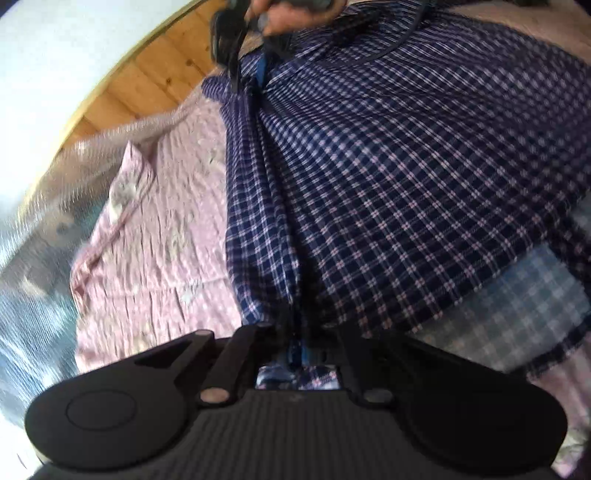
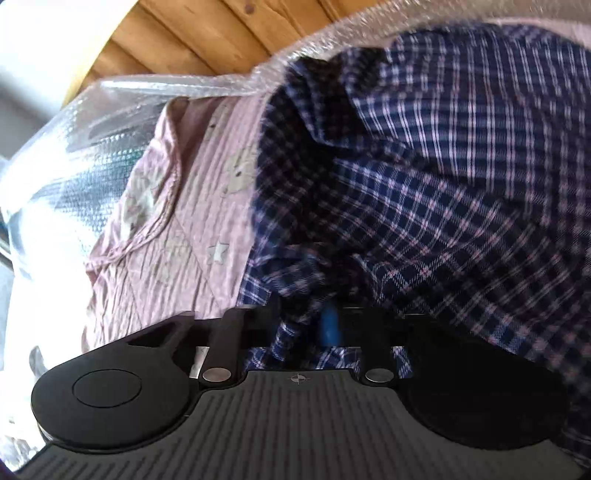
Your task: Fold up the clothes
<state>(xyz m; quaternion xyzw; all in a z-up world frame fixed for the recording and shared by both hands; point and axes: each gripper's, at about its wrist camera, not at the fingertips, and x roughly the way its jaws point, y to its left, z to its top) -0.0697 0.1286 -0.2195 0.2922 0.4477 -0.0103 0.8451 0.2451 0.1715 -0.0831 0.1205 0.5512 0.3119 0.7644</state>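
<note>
The checked shirt [image 1: 388,192] is up off the pink quilt [image 1: 159,236], stretched between the two tools rather than lying flat — so the fold is in mid-air work, not a finished packet. In the left wrist view the left gripper [image 1: 297,350] sits at 6 o'clock with its blue-tipped fingers pinched tight on a gathered edge of the cloth, and a taut ridge of pleats runs from there up to 12 o'clock, where the right gripper [image 1: 245,48] and the person's hand [image 1: 280,18] hold the other end. The right wrist view shows the right gripper [image 2: 330,328] likewise clamped on bunched fabric, with a collar or cuff flap [image 2: 325,96] hanging crumpled toward 12 o'clock. A paler inner face of the shirt [image 1: 524,295] shows at 4 o'clock, so one layer seems doubled over. My judgement: the shirt is partway — gripped and tensioned, yet still to be laid down, squared and smoothed. Motion blur hides finer creases.
</note>
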